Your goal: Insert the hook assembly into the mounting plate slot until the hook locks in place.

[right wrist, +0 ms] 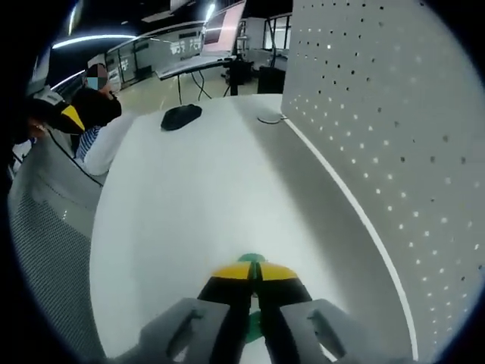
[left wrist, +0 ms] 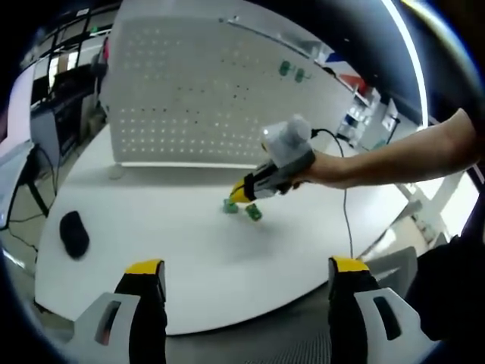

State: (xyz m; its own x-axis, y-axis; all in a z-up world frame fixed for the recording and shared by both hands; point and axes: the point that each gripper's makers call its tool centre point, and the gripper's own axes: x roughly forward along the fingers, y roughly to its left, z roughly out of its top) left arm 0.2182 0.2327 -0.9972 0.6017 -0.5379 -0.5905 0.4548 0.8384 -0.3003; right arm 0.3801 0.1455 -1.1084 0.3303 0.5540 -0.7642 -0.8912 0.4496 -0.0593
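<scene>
Hooks, two small green ones [left wrist: 242, 208], lie together on the white table [left wrist: 189, 250], in front of the upright white pegboard [left wrist: 204, 98]; two more green hooks [left wrist: 292, 72] hang high on that board. A black mouse [left wrist: 74, 233] rests well apart. The right gripper [left wrist: 241, 192] has its jaws pressed together over a green hook [right wrist: 252, 259]. The left gripper [left wrist: 246, 267] stands wide, holding nothing.

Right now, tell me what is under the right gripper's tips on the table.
In the left gripper view, two small green pieces lie on the white table at the right gripper tips. In the right gripper view, green shows between the closed tips; the jaws cover the rest.
</scene>
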